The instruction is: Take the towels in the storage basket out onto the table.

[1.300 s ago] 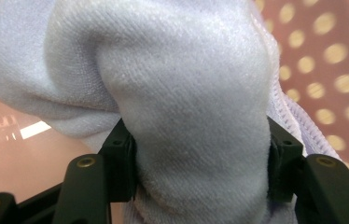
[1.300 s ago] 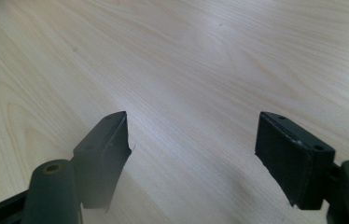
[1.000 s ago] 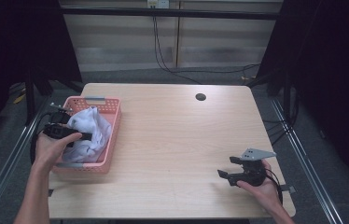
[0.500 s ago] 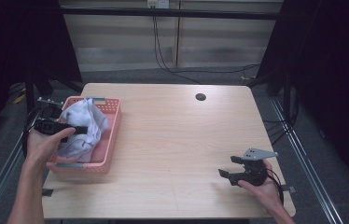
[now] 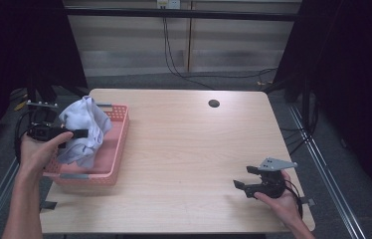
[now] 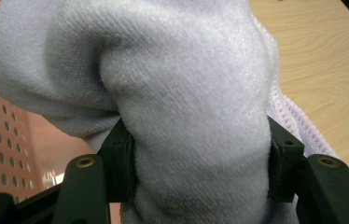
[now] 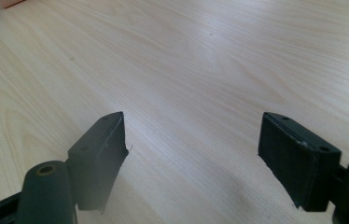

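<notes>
- Since the earlier frame the left gripper (image 5: 77, 133) has risen and drawn toward the left edge of the high view, lifting the white towel (image 5: 85, 127) higher out of the pink basket (image 5: 117, 149); the right gripper (image 5: 246, 180) has hardly shifted.
- Left fingers (image 6: 119, 154) are clamped on a thick fold of towel; the cloth bulges between and above them.
- Right fingers (image 7: 100, 154) stand wide apart over bare worktop (image 5: 184, 149) at lower right, holding nothing.
- Towel hangs at mid-left, its lower folds apparently touching the basket.
- Step in hand, as I judge it: taking the towel out. Next it must clear the rim and travel right onto open worktop, where the free gripper could catch a corner.
- Count: one towel, one basket, two grippers.
</notes>
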A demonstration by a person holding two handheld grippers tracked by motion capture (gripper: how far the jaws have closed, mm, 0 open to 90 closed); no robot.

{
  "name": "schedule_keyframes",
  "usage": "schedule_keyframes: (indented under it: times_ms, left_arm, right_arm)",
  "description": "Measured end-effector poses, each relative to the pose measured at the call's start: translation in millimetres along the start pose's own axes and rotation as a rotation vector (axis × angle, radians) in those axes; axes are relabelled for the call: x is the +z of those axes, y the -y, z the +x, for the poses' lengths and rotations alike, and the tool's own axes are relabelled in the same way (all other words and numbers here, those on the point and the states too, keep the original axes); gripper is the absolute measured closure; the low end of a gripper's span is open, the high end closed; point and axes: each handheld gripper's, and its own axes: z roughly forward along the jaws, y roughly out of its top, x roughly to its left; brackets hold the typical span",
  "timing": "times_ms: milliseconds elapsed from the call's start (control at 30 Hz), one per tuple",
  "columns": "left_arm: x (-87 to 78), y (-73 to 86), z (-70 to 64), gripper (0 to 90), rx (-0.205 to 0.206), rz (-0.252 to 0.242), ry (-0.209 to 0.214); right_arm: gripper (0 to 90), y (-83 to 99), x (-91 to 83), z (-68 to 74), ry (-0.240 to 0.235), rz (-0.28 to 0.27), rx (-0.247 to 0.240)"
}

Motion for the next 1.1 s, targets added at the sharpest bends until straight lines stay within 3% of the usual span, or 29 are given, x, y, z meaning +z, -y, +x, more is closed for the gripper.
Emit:
schedule_keyframes:
  times_ms: [200,333,567,700,867,933,1000,1100]
  left_arm:
    - [-5.1,-4.9,-6.2,40.9,0.0,-0.024,0.016]
    - [-17.6,-12.1,-12.0,40.6,-0.013,-0.073,0.009]
    - [-32.9,-20.2,-19.9,40.6,0.01,-0.122,0.016]
    - [-33.2,-22.9,-27.7,40.6,0.019,-0.123,0.021]
    - [-32.0,-30.5,-43.9,40.5,0.062,-0.127,0.043]
    - [-32.4,-35.0,-46.1,40.5,0.056,-0.117,0.052]
    - [-31.7,-43.1,-53.7,40.5,0.089,-0.074,0.03]
    - [-30.8,-50.6,-63.3,40.5,0.113,-0.068,0.049]
  right_arm:
    - [24.1,-0.2,-1.6,-0.4,0.002,-0.008,0.004]
    - [23.7,0.2,-1.9,-1.3,0.008,-0.006,0.009]
    - [23.9,0.1,-2.6,-1.0,0.009,-0.014,0.004]
    - [23.9,0.0,-2.7,-0.7,0.008,-0.014,0.003]
    - [23.9,0.0,-2.6,-0.6,0.009,-0.013,0.004]
    - [23.9,0.0,-2.7,-0.6,0.009,-0.013,0.003]
    - [23.9,0.0,-3.3,-0.8,0.01,-0.016,0.003]
    - [23.9,0.0,-3.0,-1.0,0.009,-0.014,0.004]
